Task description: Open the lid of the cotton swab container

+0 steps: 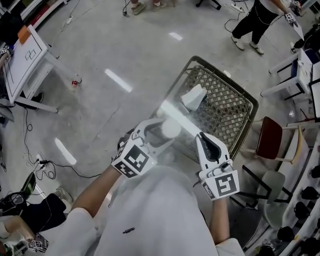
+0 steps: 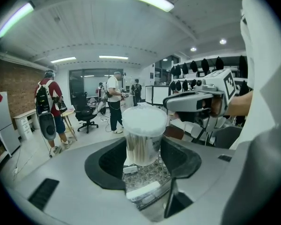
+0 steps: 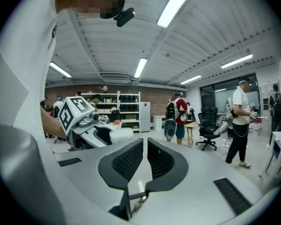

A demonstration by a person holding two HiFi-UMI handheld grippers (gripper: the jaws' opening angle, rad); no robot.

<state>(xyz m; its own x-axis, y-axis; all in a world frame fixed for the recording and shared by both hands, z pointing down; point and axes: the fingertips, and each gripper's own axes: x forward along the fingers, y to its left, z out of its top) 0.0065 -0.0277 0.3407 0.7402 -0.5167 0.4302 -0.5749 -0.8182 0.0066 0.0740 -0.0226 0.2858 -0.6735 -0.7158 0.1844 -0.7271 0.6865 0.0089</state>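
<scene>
While the left gripper [image 2: 143, 162] clasps the upright container [image 2: 142, 145], the right gripper [image 3: 144, 154], clenched empty, hangs just right of its lid [image 2: 144, 120].

It looks like an open-plan research lab: strip lights [image 3: 178, 3] overhead, a concrete floor [image 1: 122, 47], office chairs [image 3: 208, 121], a whiteboard [image 1: 24, 57], shelves [image 3: 117, 104] against a brick wall [image 3: 154, 97], and people [image 2: 47, 102] wearing backpacks.

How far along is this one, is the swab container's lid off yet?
Done: the cotton swab container is lifted, clamped upright between the left gripper's fingers above the wire basket. In hand: the right gripper, fingers shut on nothing, is beside it. Left: the white lid still caps the container, so the opening itself is not yet done.
</scene>
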